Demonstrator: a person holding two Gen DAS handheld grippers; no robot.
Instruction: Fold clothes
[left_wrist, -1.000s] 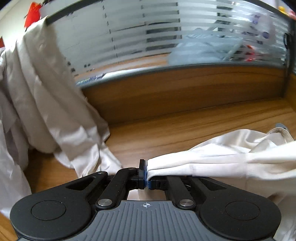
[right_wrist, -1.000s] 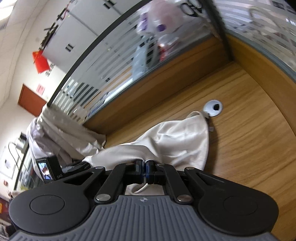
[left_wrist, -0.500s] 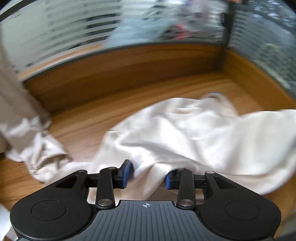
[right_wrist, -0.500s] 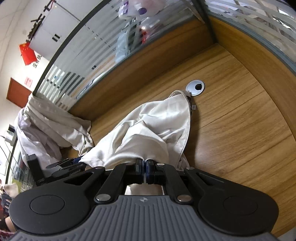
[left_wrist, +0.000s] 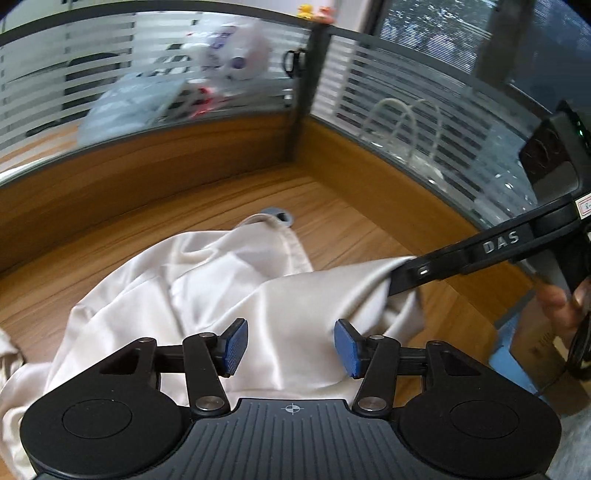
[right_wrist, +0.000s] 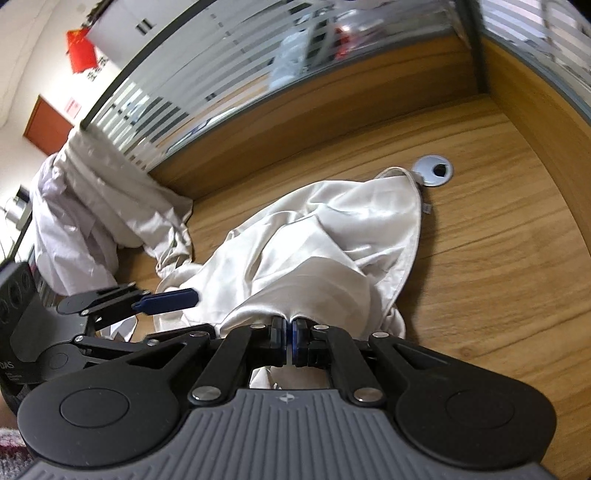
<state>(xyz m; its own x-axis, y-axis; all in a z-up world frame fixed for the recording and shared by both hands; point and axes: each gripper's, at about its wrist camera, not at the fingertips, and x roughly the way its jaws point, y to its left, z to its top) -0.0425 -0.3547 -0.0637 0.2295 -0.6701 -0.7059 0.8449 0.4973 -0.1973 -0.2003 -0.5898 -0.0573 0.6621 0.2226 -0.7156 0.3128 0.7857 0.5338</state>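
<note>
A cream satin garment (left_wrist: 229, 291) (right_wrist: 325, 251) lies crumpled on the wooden desk (left_wrist: 369, 229) (right_wrist: 498, 258). My left gripper (left_wrist: 290, 345) hovers over its near part, jaws opening, blue pads clear of the cloth below them. In the right wrist view that left gripper (right_wrist: 166, 300) sits at the left, beside the garment's edge. My right gripper (right_wrist: 289, 338) is shut on a raised fold of the garment. The left wrist view shows this right gripper (left_wrist: 400, 273) at the right, pinching the cloth, with a person's hand (left_wrist: 561, 302) behind it.
A heap of white clothes (right_wrist: 92, 206) leans on the striped glass partition (right_wrist: 221, 92) at the left. A grey cable grommet (right_wrist: 433, 170) (left_wrist: 277, 215) sits by the garment's far tip. Wooden partition walls close the desk's back and right corner.
My left gripper let go of the garment's edge and opened, then swung right over the cloth. The right gripper stayed shut on its fold and sank slightly; the garment settled onto the desk.
</note>
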